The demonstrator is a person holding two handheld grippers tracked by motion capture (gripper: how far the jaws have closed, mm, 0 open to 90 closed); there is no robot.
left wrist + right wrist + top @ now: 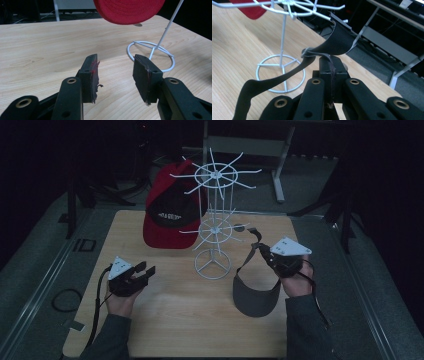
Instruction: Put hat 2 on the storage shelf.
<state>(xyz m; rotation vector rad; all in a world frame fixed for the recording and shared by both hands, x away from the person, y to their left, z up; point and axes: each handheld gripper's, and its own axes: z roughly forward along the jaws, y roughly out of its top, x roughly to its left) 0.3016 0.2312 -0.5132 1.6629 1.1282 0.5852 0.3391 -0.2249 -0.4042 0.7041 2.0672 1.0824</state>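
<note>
At the left of the desk [165,320] the left hand-held gripper [142,271] hovers released with nothing between its pads. The one red cap [167,215] hangs on the single white wire rack [214,215], ahead and to its right. The right hand-held gripper [267,254] is the nearer one to the rack, clenched on the strap of the one grey visor [256,295]. The visor dangles brim-down just right of the rack's base, its band running up toward the lower ring of hooks.

Black grippers [142,272] with grey three-cornered plates, brass-ringed screw holes, black cables, dark sleeves.
</note>
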